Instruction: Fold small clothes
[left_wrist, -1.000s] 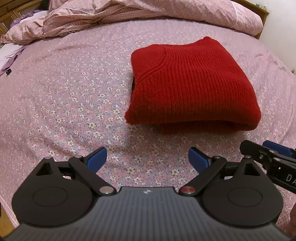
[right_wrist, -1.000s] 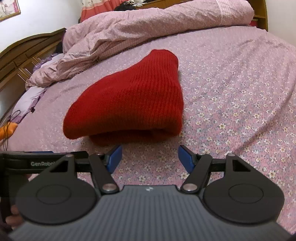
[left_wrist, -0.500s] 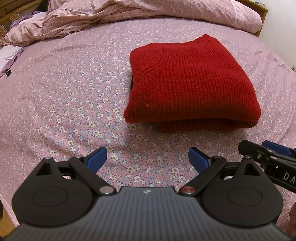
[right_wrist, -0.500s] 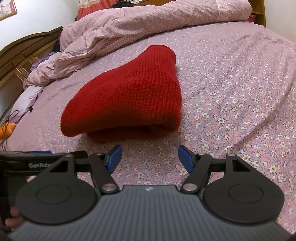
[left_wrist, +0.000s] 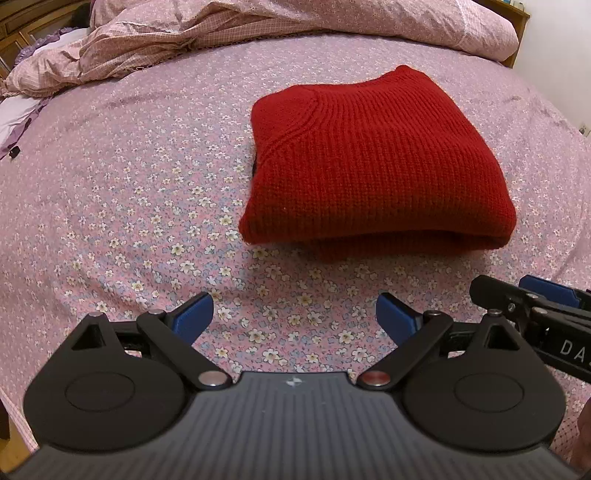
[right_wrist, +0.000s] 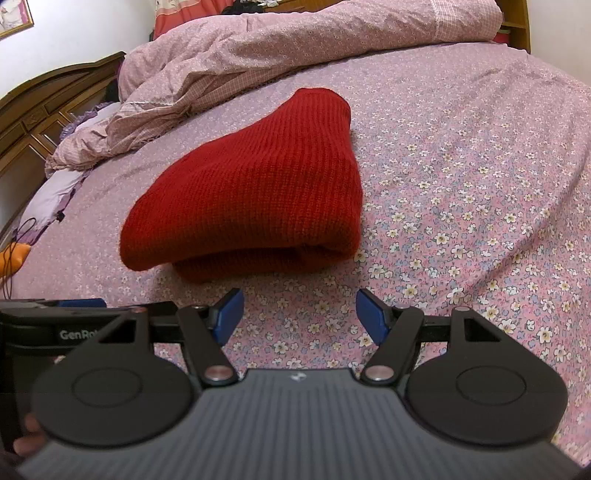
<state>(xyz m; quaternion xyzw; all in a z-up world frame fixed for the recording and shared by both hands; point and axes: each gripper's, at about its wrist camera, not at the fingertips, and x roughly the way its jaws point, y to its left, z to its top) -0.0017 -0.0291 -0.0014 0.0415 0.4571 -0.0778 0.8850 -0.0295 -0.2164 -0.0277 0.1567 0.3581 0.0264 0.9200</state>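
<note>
The left gripper (left_wrist: 294, 317) is held with its jaws spread wide and nothing between the blue pads (left_wrist: 194, 315); only flowered sheet (left_wrist: 122, 206) is seen in the gap. The right gripper (right_wrist: 299, 314) is likewise released, its pads (right_wrist: 229, 314) apart over bare sheet. Neither tool is touching the sweater (left_wrist: 369, 162).

Just ahead of the left jaws, and a little to their right, the red knitted sweater is laid folded into a thick rectangular bundle, its rounded fold edge turned toward the jaws and its layers stacked. From the right gripper it is seen directly ahead and slightly to the left, near the pads but apart from them (right_wrist: 251, 192).

The right gripper's tip is seen at the right edge of the left view (left_wrist: 532, 301), beside the left tool; the left tool's body is seen at the left edge of the right view (right_wrist: 55, 321).

Beyond the sweater a rumpled pink quilt (left_wrist: 258, 26) is heaped across the far side of the bed, and a dark wooden headboard (right_wrist: 40, 110) is seen far left of the right jaws
</note>
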